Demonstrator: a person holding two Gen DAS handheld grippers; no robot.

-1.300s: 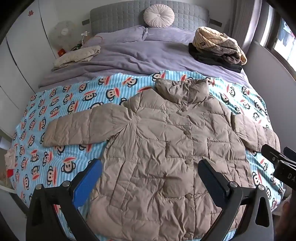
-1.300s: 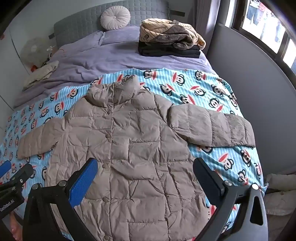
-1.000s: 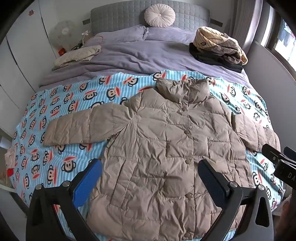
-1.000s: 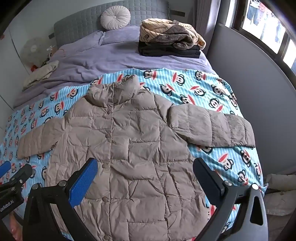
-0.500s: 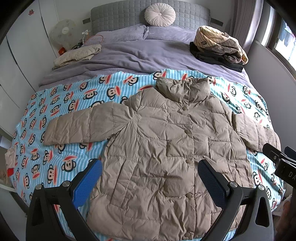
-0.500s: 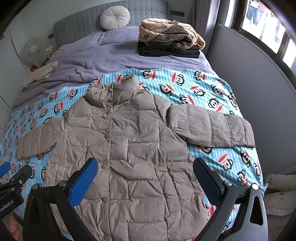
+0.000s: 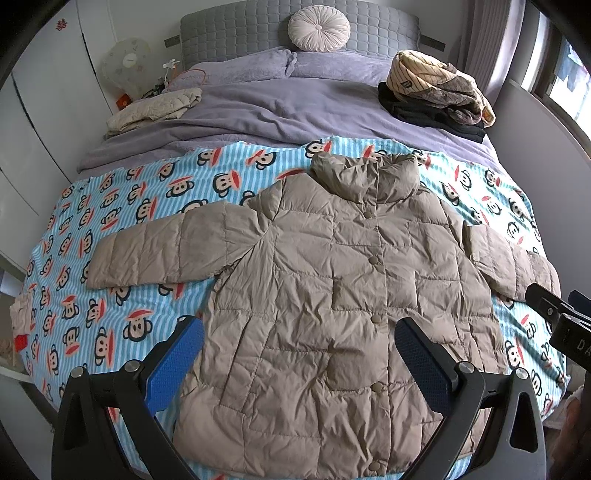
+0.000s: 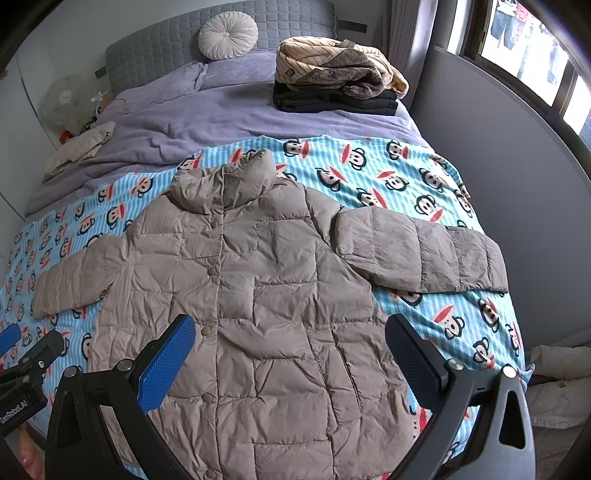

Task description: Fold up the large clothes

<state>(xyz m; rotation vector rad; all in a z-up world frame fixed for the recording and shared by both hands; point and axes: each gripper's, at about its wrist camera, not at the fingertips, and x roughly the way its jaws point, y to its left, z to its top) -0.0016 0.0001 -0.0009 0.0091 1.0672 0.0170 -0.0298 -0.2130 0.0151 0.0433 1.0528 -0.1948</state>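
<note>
Nearest in each wrist view are the grippers: the left gripper and the right gripper both hover above the lower half of a beige quilted puffer jacket, jaws spread wide with nothing between the blue pads. The jacket lies front-up and buttoned on a blue striped monkey-print blanket that covers the near part of a bed, its hem toward the cameras, its collar away from them and both sleeves stretched out to the sides; the sleeve on the window side ends near the blanket's edge. Beyond the blanket spreads a rumpled lavender duvet. On it, toward the window, sits a stack of folded clothes, dark garments below and a striped cream one on top; at the opposite edge lies a crumpled cream garment. Farther back are lavender pillows, a round pleated cushion against the grey quilted headboard, and a white fan beside the bed.
</note>
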